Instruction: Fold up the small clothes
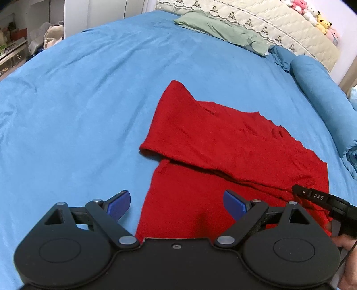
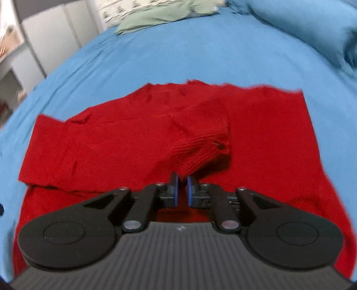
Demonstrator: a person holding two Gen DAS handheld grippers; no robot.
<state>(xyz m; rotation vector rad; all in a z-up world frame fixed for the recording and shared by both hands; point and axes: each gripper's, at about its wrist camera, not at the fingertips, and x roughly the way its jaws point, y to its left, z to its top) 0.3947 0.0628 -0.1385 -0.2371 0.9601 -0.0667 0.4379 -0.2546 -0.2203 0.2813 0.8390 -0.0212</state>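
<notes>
Sleeve-folding step: right hand-held gripper (image 2: pixel 182 189) pinches the red sweater (image 2: pixel 267 138) cuff at frame centre; left hand-held gripper (image 1: pixel 176 205) gapes empty (lower frame). Next, lay the cuff across the body.

Red knit sweater (image 1: pixel 234 156) at my centre, ribbed at the cuff (image 2: pixel 200 151). Bed sheet (image 1: pixel 78 100) plain sky blue all round. Sage-green cloth (image 1: pixel 223 29) at 12 o'clock. Cream quilt (image 1: pixel 279 26) with small dark motifs at 1 o'clock. I see pink and yellow plush toys (image 1: pixel 312 15) beyond. Both claws black, pads (image 1: pixel 119 205) blue.
</notes>
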